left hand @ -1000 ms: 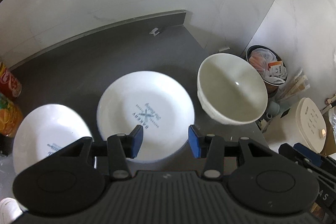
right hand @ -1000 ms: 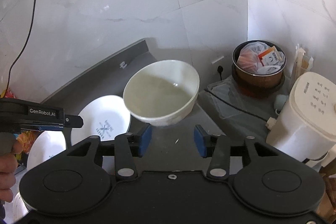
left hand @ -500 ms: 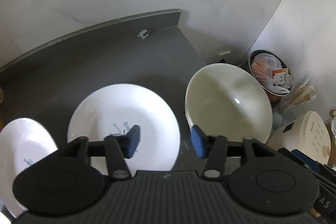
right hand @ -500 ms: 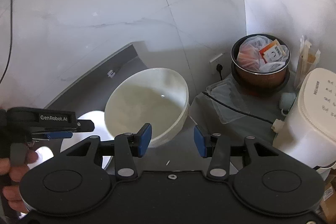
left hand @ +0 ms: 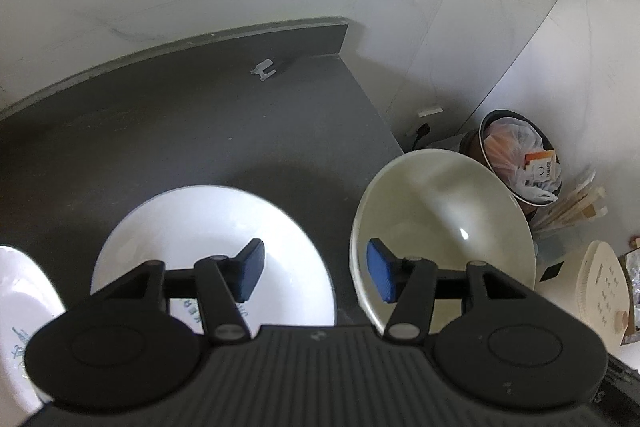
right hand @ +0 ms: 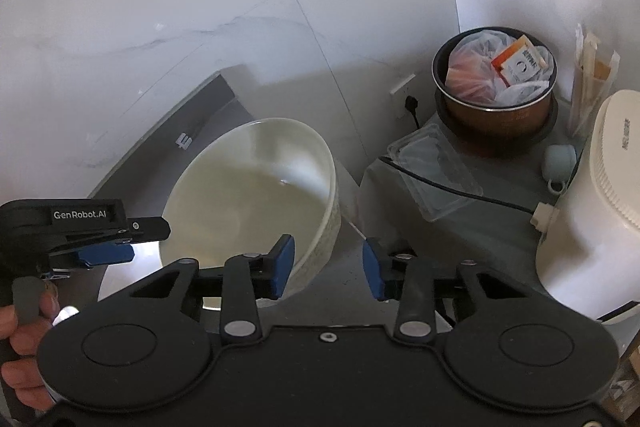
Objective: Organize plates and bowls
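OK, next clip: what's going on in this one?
A person is holding a gripper in each hand over a dark countertop to sort dishes. The right gripper is open at the near rim of a cream bowl, with one finger inside the rim and one outside. The left gripper is open and empty between that bowl and a white plate. A second plate lies further left.
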The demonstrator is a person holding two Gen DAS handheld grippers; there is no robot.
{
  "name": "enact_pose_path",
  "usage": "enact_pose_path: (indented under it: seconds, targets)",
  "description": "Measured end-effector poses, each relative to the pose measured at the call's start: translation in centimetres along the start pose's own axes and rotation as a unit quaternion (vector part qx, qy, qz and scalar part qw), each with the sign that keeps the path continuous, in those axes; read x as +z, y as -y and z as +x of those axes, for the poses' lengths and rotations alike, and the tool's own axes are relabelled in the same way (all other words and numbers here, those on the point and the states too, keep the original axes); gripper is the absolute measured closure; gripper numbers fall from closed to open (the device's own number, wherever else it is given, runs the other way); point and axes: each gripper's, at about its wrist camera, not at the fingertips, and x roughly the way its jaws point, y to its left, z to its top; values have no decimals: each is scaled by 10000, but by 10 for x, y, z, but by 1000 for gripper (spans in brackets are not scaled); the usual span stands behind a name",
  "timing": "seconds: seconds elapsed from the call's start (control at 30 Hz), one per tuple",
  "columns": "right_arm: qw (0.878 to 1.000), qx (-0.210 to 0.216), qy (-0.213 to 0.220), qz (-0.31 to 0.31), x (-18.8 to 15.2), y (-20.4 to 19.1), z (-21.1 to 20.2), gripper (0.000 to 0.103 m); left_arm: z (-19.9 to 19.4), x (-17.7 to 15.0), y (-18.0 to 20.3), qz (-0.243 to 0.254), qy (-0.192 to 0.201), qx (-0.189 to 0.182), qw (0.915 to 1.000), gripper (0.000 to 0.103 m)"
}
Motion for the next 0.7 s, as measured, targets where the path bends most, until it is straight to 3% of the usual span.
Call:
enact_pose_path:
  seconds: [0.1,0.27,0.4,0.53,0.7]
  targets:
    - [10000,25,-10,23,0,-1,1,72,5,3,0,-64,-41,-88,9999,53]
    - [10000,65,-20,27,2,-2,5,78,14,5,0,-161,-160,-199,9995,72]
    - [10000,87,-18,-6,5,-3,7,86,19,7,2,-206,-205,-304,9991,81]
    - [10000,53,-15,-46,5,-5,8,87,21,9,6,-175,-239,-406,9987,98]
    - [9998,62,70,-180,5,-7,3,88,17,9,12,-100,-243,-307,9992,101]
